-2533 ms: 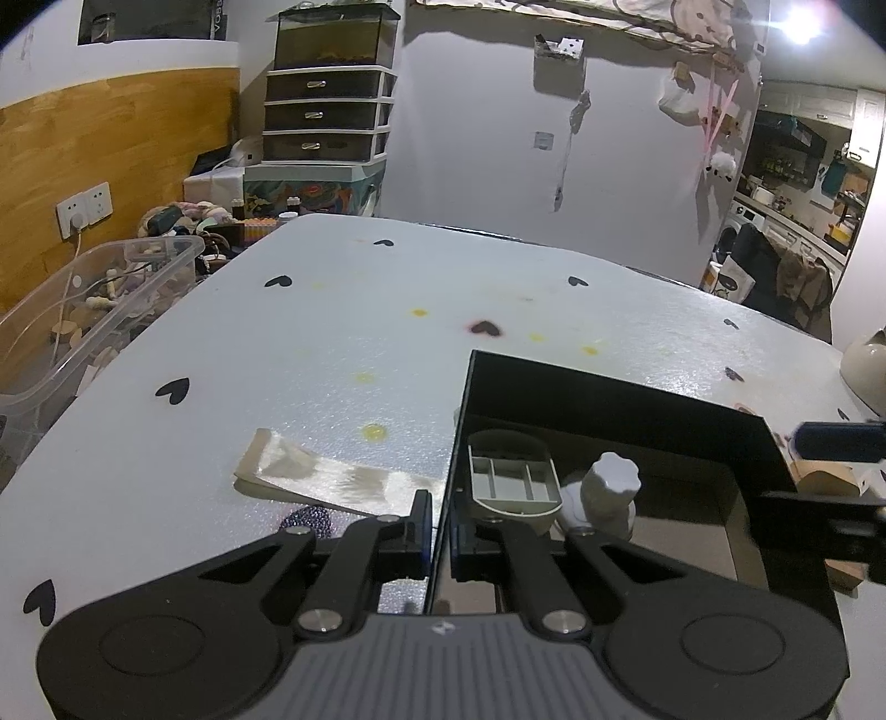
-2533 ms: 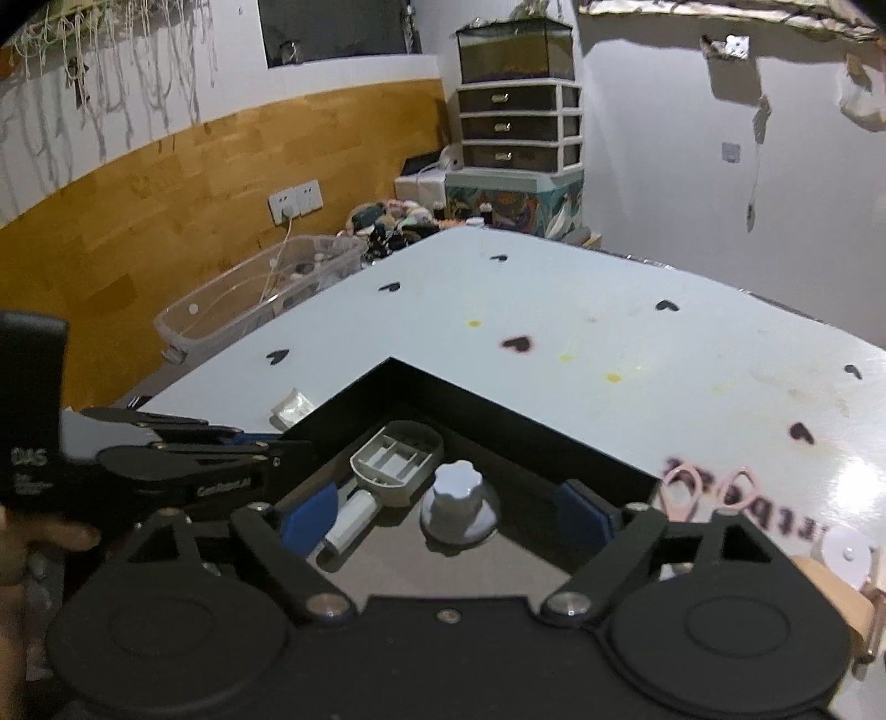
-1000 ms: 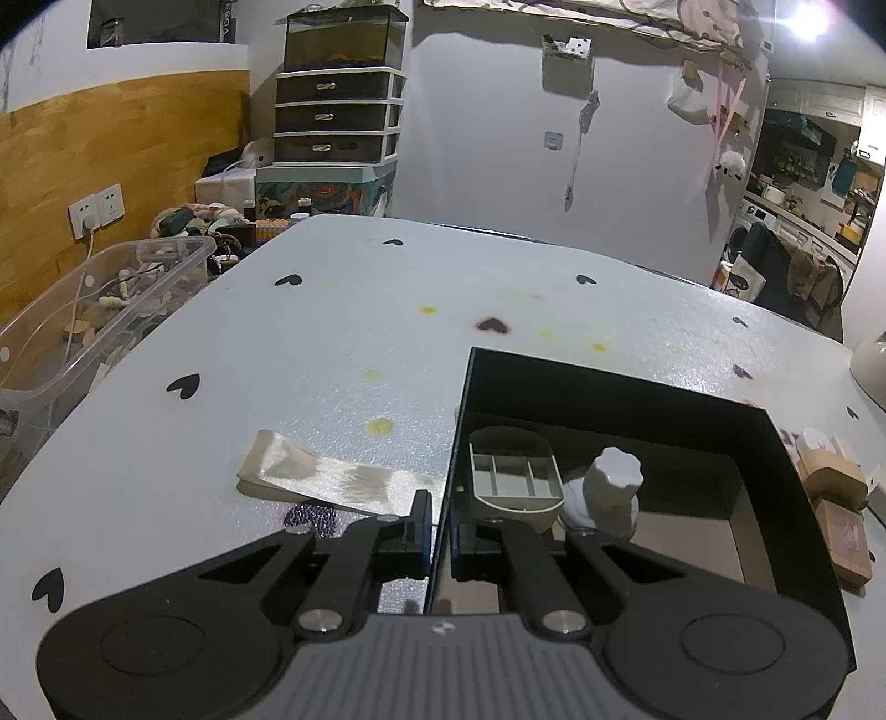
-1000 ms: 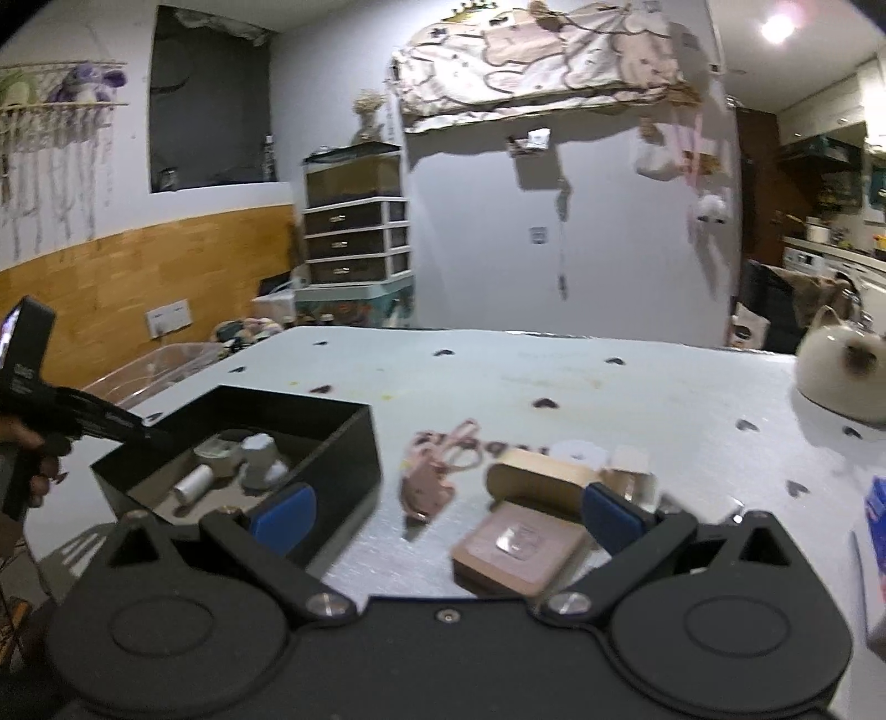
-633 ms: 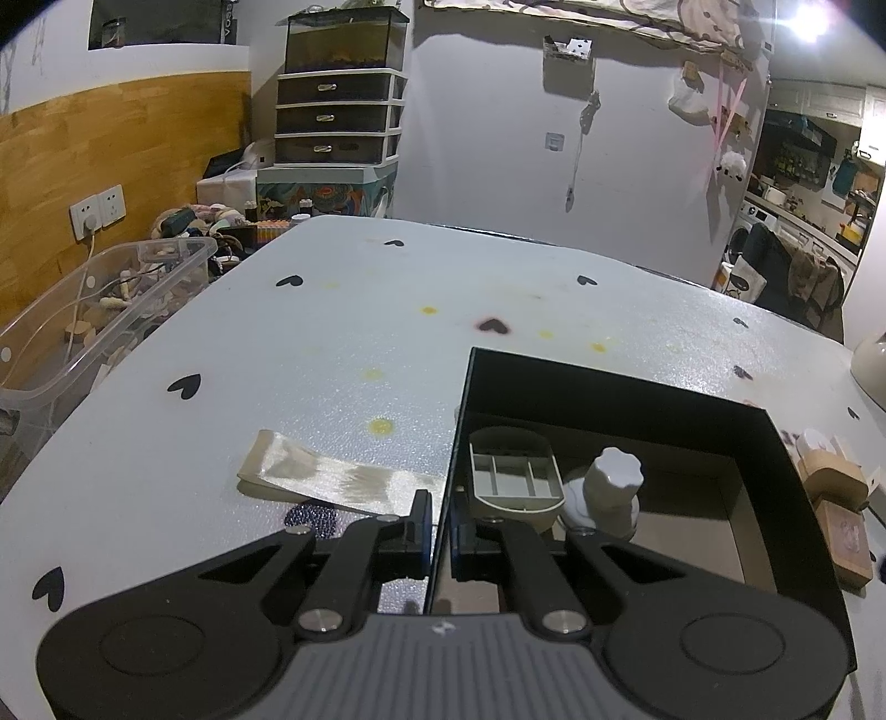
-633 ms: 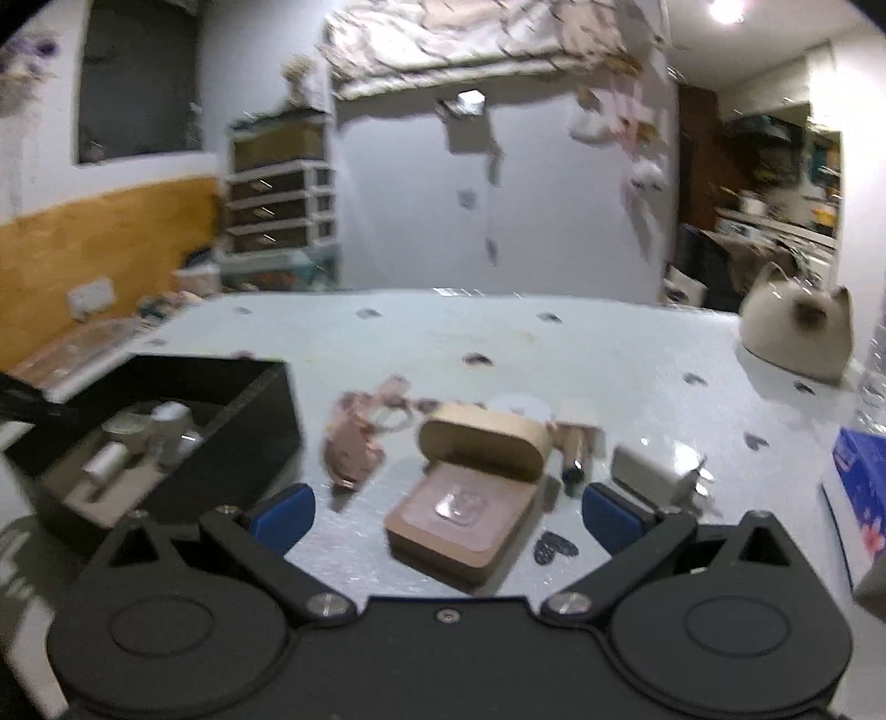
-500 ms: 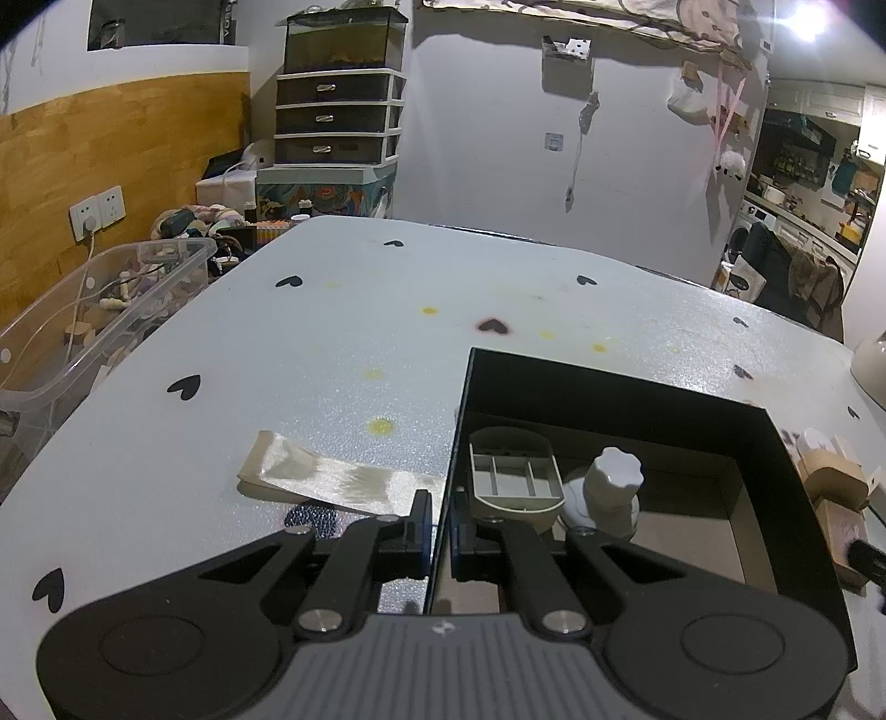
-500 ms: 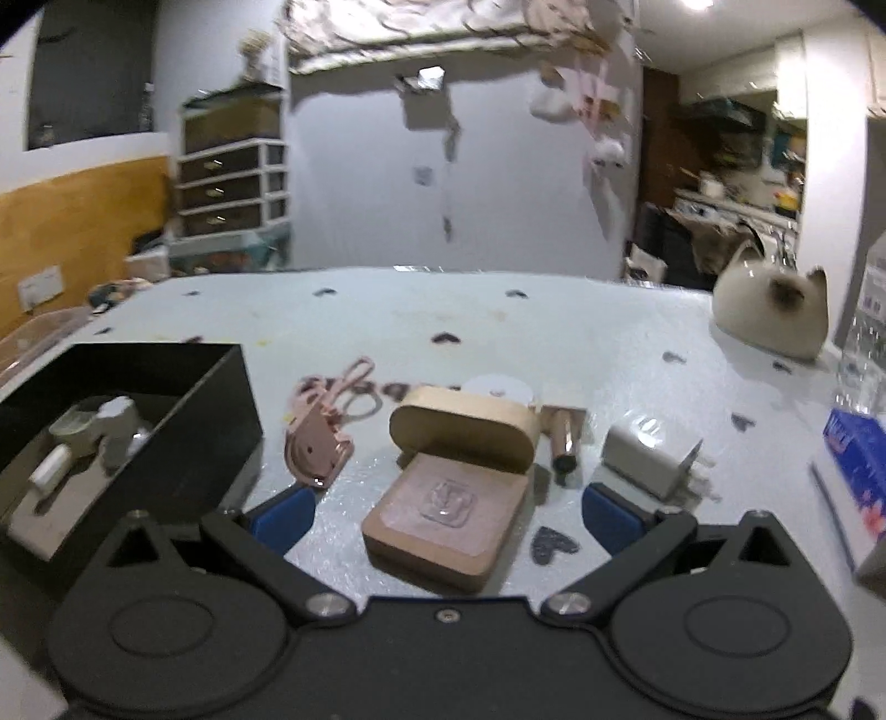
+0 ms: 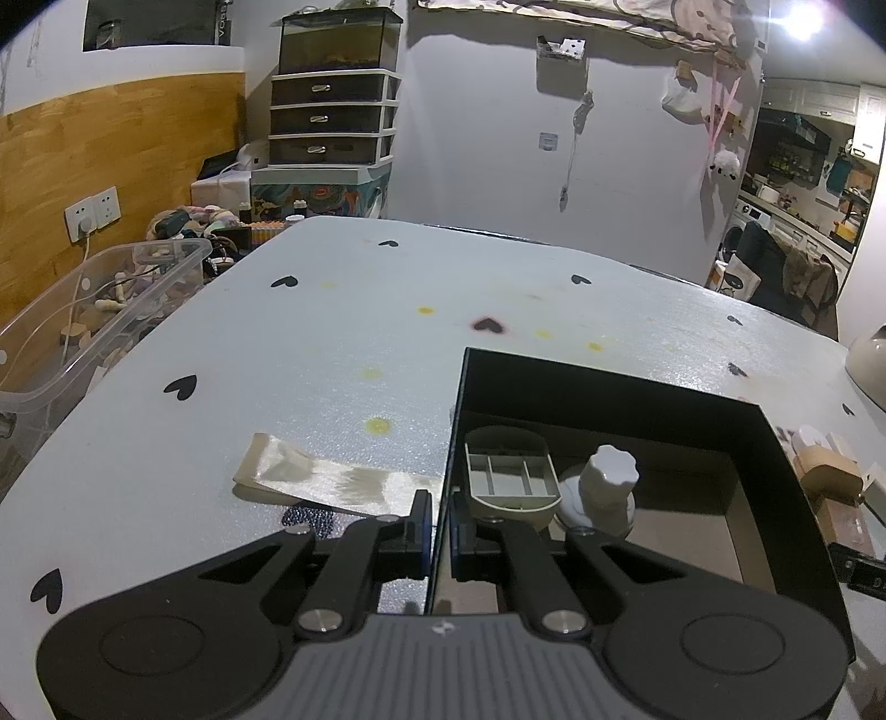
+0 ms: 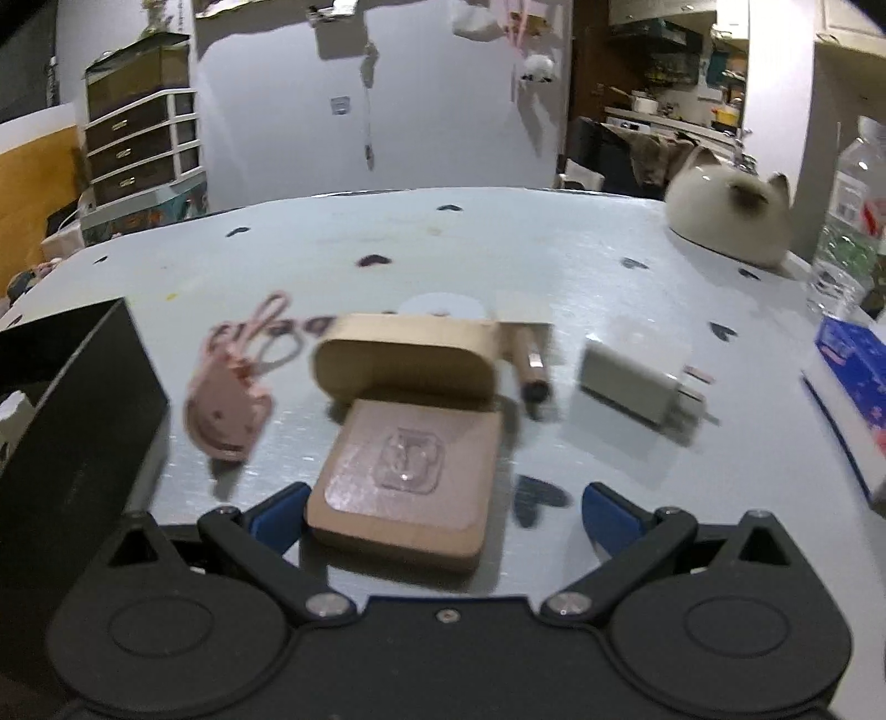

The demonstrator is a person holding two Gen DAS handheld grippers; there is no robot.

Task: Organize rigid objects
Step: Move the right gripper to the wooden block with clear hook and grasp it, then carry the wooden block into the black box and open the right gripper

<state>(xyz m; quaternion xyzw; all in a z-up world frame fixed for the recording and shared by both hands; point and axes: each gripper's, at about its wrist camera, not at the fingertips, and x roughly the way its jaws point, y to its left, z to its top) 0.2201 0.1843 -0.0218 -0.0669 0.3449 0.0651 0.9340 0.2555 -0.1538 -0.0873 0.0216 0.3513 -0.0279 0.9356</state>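
Jaws of the right gripper are standing apart around the flat tan block, lying at six o'clock on the surface; looking stiff, light, best gripped across its side edges. Left gripper is clamping the black box wall.

Out past the far left corner of the heart-dotted table stands a stack of dark plastic drawers with a glass tank on top. Off the table's left edge, under the wood-panelled wall with its socket, sits a clear storage bin. At the table's far right corner there's a cat-shaped cream ornament, a water bottle just beside it.
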